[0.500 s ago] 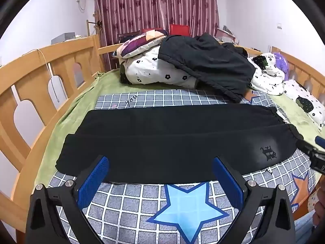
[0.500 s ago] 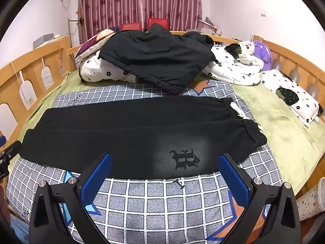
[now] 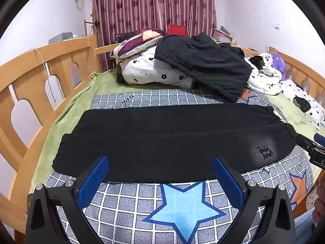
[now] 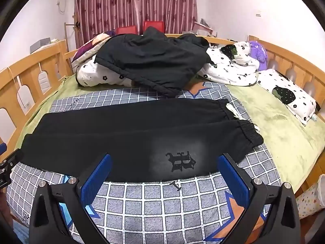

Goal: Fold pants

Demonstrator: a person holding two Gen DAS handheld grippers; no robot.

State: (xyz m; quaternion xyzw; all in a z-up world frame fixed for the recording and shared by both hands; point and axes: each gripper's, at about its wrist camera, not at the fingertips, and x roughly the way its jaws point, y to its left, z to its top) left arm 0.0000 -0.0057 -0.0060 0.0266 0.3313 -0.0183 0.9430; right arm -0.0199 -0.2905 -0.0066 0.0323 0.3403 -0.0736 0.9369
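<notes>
Black pants [image 3: 162, 138] lie flat across a checked blanket [image 3: 142, 199] on the bed, legs to the left and elastic waistband [image 4: 247, 132] to the right. A dark logo [image 4: 180, 160] on a pale patch sits near the waistband. My left gripper [image 3: 160, 160] hovers open over the near edge of the leg half, nothing between its blue pads. Over the near edge by the logo, my right gripper [image 4: 164, 156] is also open and empty above the pants [image 4: 121, 134]. Each gripper's tip shows at the edge of the other's view.
A black jacket [image 3: 203, 69] lies on a heap of flowered bedding at the far side. Wooden bed rails [image 3: 30, 77] run along the left, back and right. A flowered pillow [image 4: 288, 93] rests on the green sheet [image 4: 284, 138] to the right.
</notes>
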